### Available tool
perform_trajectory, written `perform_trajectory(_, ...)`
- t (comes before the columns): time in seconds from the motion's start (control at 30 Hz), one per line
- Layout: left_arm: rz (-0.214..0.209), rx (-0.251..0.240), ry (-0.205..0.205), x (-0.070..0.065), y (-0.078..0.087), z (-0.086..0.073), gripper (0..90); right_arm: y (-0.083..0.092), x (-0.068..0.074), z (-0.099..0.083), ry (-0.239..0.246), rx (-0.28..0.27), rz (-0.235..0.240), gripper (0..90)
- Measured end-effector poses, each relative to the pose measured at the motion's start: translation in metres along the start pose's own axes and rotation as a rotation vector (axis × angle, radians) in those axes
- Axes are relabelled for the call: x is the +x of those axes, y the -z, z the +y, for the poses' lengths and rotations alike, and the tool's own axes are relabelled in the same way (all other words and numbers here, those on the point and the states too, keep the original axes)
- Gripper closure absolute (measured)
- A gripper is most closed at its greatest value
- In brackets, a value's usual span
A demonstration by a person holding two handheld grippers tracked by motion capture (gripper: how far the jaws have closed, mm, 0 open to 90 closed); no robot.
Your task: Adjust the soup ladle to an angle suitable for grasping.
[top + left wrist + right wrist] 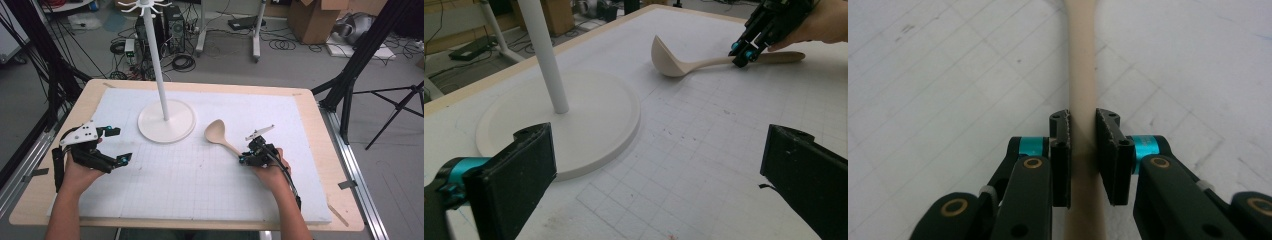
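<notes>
A pale wooden ladle [220, 135] lies on the white gridded mat [200, 180], bowl toward the stand, handle pointing to the near right. My right gripper [246, 156] is shut on the ladle's handle [1082, 100]; both pads press its sides, seen close in the right gripper view. From the left gripper view the ladle [684, 60] and that right gripper [744, 55] sit at the upper right. My left gripper [116, 145] stands open at the mat's left side, nothing between its fingers [519, 175], aimed toward the stand's base [574, 125].
A white hanging stand with a round base [166, 122] and tall pole [156, 55] rises at the mat's middle back. The mat rests on a wooden table [345, 200]. Cables, frames and boxes crowd the floor beyond.
</notes>
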State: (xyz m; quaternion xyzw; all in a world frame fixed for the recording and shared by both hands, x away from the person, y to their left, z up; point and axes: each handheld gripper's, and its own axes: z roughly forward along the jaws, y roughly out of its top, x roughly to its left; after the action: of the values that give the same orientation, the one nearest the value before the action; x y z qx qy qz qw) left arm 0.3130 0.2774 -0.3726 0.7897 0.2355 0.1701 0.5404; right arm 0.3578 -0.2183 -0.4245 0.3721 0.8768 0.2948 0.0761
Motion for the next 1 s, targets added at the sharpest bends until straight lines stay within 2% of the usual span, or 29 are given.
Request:
perform_trajectory(0.23,-0.005,-0.002,0.000,-0.001,0.000,0.001,1.7,0.001,0.008,0.003,0.098,0.004,0.032,77.4)
perform_trajectory(0.5,-0.005,0.002,0.003,0.000,-0.001,0.000,1.7,-0.001,0.009,0.006,0.146,0.005,0.063,77.4)
perform_trajectory(0.6,-0.004,0.002,0.005,0.000,-0.001,0.000,1.7,0.000,0.011,0.011,0.183,0.004,0.069,77.4)
perform_trajectory(0.83,0.003,0.001,0.002,0.000,0.001,0.000,1.7,0.001,0.011,0.022,0.267,-0.011,0.145,77.4)
perform_trajectory(0.97,0.004,0.000,0.006,0.000,0.001,0.000,1.7,-0.001,0.014,0.026,0.290,0.003,0.153,77.4)
perform_trajectory(1.0,0.004,0.001,0.003,0.000,0.001,0.000,1.7,-0.001,0.017,0.029,0.310,0.002,0.162,77.4)
